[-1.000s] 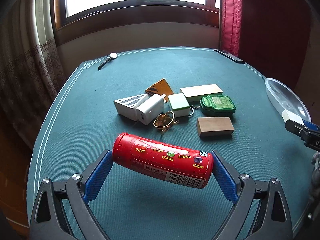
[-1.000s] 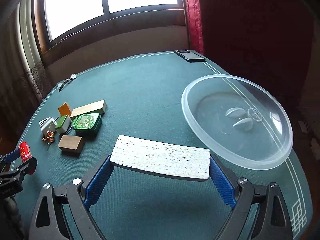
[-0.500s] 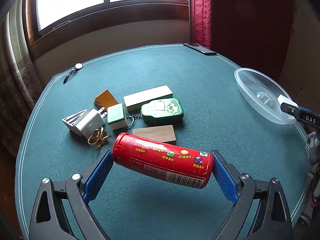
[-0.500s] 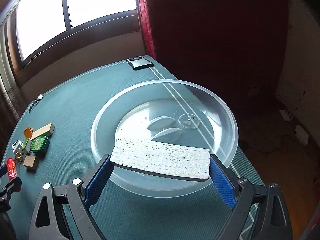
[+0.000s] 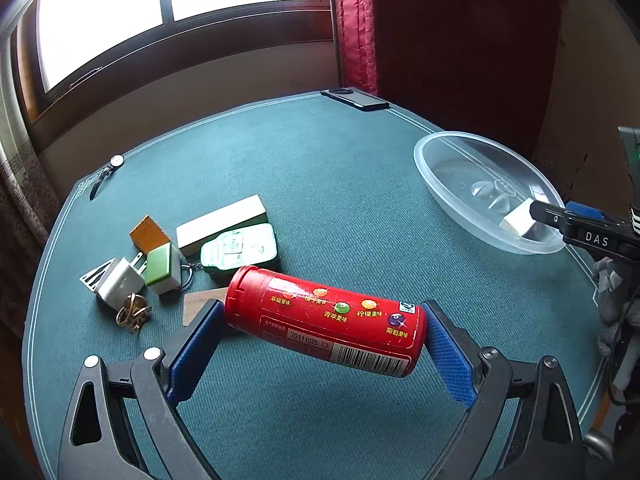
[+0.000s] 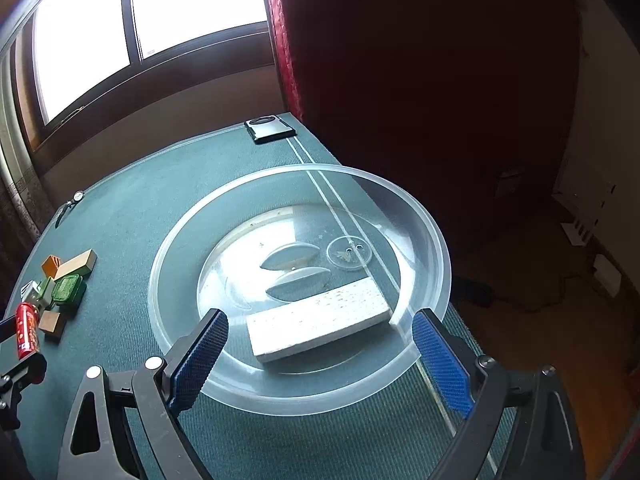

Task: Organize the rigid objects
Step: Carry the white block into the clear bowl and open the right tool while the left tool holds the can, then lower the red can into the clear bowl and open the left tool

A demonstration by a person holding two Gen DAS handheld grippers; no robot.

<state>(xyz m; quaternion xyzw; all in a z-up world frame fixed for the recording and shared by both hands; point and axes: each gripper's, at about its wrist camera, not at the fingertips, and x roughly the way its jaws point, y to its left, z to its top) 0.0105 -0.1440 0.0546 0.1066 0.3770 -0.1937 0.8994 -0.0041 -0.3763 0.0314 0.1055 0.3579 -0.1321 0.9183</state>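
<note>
Red canister [image 5: 326,326] crosswise in left gripper [image 5: 324,344]

Table [image 5: 340,168]: round-edged, teal felt top, pale double line near its rim. Window [image 5: 168,12] at 11 o'clock in the left wrist view — dark wood frame, overexposed daylight, the only light seen. Below it a plain beige wall [image 5: 200,96]. Patterned curtain [image 5: 20,184] at 9 o'clock, hanging beside the table edge. Red curtain [image 5: 356,20] at 1 o'clock, next to the window frame; dark red wall [image 5: 460,40] beyond it, in shadow. Right wrist view: wood floor [image 6: 560,300] at 3 o'clock, dim — some cables and a white object lie there, too dark to identify.
</note>
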